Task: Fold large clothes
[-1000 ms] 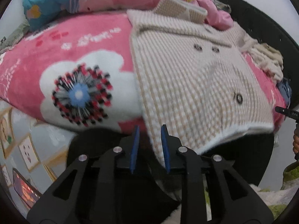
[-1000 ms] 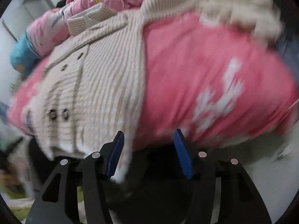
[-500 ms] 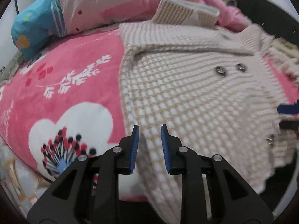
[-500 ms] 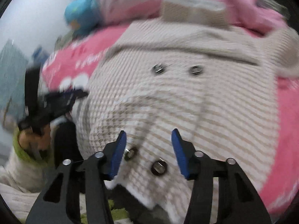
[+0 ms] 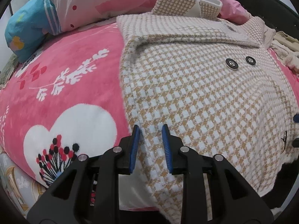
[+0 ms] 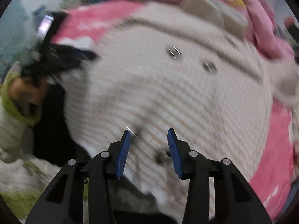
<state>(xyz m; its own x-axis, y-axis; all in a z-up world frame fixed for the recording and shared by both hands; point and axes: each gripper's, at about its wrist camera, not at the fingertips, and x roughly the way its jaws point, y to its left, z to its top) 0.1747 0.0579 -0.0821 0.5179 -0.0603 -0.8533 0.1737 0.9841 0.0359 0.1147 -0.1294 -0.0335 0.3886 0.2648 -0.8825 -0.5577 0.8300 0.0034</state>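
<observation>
A beige-and-white houndstooth coat [image 5: 205, 97] lies buttoned and flat on a pink flowered blanket [image 5: 65, 85]. My left gripper [image 5: 150, 128] hangs over the coat's left side edge. Its blue pads stand a narrow gap apart, with the edge cloth under them and not pinched. The right wrist view is blurred. There my right gripper [image 6: 149, 130] is over the coat [image 6: 168, 93] at its lower hem, and its jaws are closing. Two dark buttons and hem cloth lie between the pads, which do not press on them. The left gripper [image 6: 61, 56] shows at the coat's far edge.
A blue and pink quilt roll [image 5: 41, 16] and a folded houndstooth piece [image 5: 186, 1] lie at the back of the bed. Pale fuzzy cloth [image 5: 286, 56] sits at the right. A hand in a green-cuffed sleeve [image 6: 20, 97] holds the left gripper. The black bed frame [image 5: 271, 5] rims the mattress.
My left gripper came forward from the bed's front onto the coat's left edge. My right gripper swung from the coat's right side to its lower hem, rolled, and its jaws narrowed.
</observation>
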